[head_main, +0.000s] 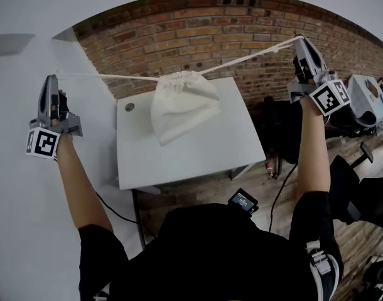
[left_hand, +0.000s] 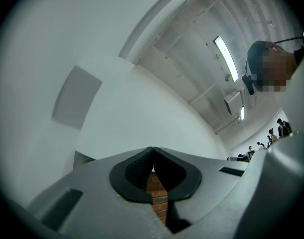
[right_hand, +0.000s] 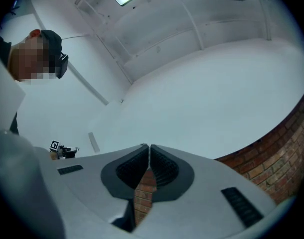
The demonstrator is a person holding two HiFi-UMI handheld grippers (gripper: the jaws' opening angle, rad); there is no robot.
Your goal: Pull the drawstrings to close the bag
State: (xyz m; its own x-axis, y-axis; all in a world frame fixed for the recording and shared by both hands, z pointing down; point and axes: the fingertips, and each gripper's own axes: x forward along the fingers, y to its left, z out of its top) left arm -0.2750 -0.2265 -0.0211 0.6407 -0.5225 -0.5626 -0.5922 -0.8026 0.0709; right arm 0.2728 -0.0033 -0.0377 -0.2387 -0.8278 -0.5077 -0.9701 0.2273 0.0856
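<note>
Head view looks steeply down on the bench; both gripper views tilt upward, sharing the brick wall.

White square table stood on the wood floor, back edge against the brick wall. Small round dark fitting sat near its far-left corner. White drawstring bag was over the back half, mouth cinched. Couldn't tell whether its bottom touched the top.

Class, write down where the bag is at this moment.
In the head view, the bag is centre frame over the far edge of the table, before the brick wall, its drawstrings stretched out to the left tongs and right tongs.
</note>
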